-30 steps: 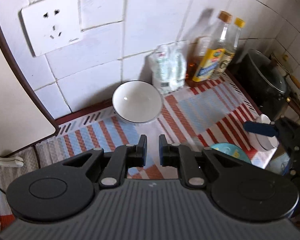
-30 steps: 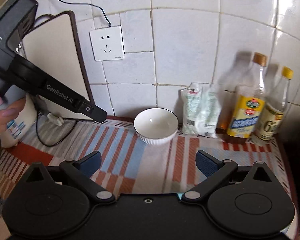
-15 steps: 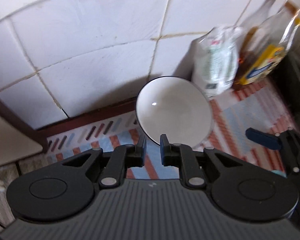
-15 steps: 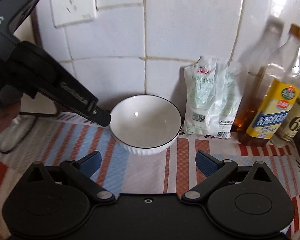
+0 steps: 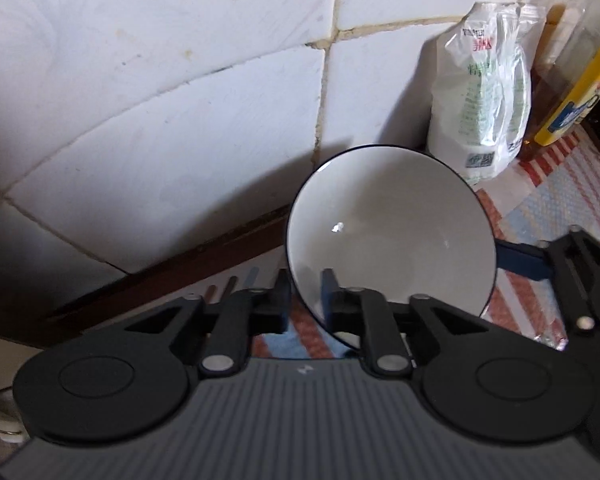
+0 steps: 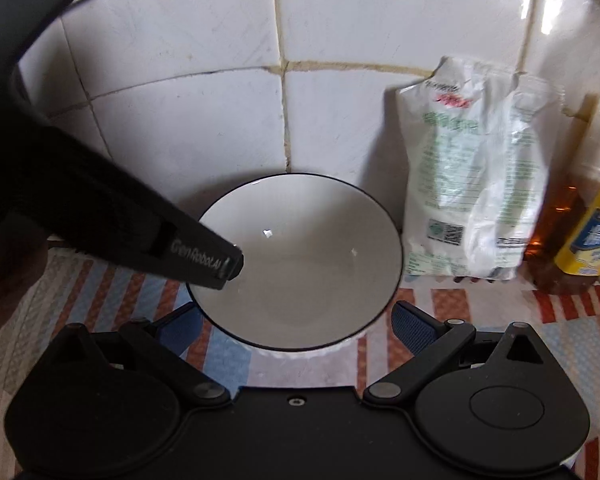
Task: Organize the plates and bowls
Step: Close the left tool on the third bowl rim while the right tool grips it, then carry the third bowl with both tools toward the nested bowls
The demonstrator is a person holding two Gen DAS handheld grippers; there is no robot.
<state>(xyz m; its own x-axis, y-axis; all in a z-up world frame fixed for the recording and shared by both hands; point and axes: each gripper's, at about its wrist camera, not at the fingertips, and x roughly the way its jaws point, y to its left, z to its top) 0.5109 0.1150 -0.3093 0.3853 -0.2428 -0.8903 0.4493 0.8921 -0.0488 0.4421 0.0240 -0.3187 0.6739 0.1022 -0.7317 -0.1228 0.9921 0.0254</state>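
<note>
The bowl (image 6: pixel 296 264) sits centre frame on the striped mat (image 6: pixel 112 292), by the tiled wall. The left gripper (image 5: pixel 305 294) is clenched on its near-left rim. The right gripper (image 6: pixel 296 320) is released, straddling the bowl's near side.

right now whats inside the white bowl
The white bowl looks empty, with a bare glazed inside. The left hand-held gripper reaches over its left rim and covers a small patch there.

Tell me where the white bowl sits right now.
Right wrist view, centre: the white bowl sits on the striped mat against the tiled wall, left of the white bag.
</note>
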